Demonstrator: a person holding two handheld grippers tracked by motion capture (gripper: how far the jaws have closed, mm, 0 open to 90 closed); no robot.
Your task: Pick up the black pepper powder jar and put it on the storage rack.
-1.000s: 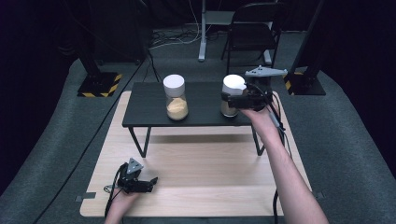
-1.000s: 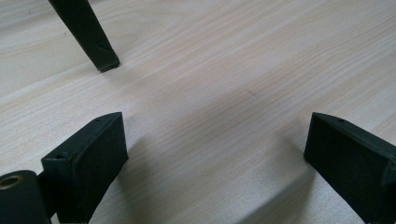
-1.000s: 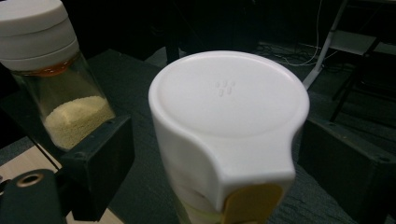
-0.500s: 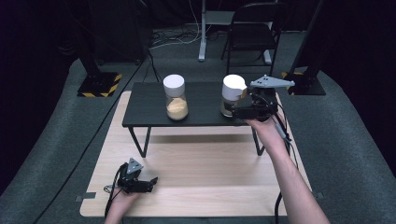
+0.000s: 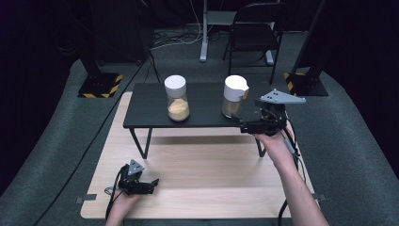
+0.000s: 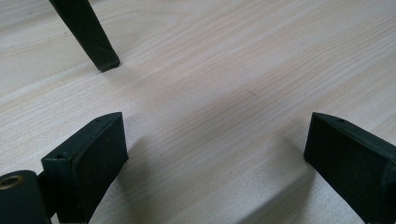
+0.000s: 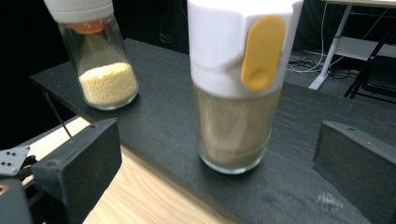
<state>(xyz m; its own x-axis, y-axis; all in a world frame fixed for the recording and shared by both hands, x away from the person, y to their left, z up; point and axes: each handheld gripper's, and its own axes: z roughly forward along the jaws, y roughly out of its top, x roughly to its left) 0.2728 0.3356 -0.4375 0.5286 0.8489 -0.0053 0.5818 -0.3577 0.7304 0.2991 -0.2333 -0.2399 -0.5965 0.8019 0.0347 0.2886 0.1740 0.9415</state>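
Shaker jar (image 7: 236,88) with white cap and yellow flip tab stands upright, long axis vertical, tab facing the right hand-held gripper (image 5: 244,126), near the right front edge of the black surface (image 5: 207,106). Cap top cut off in the right gripper view; contents brownish, blurred, hard to name. Near to far: left hand-held gripper (image 5: 151,184) lies low on the wooden board (image 5: 207,169), jaws spread, nothing between them. Right hand-held gripper sits just in front of the jar, jaws have just been opening, now wide and released, pads clear of the glass. Farther left, 2nd jar (image 5: 178,99) with pale grains, upright, well apart from the 1st.
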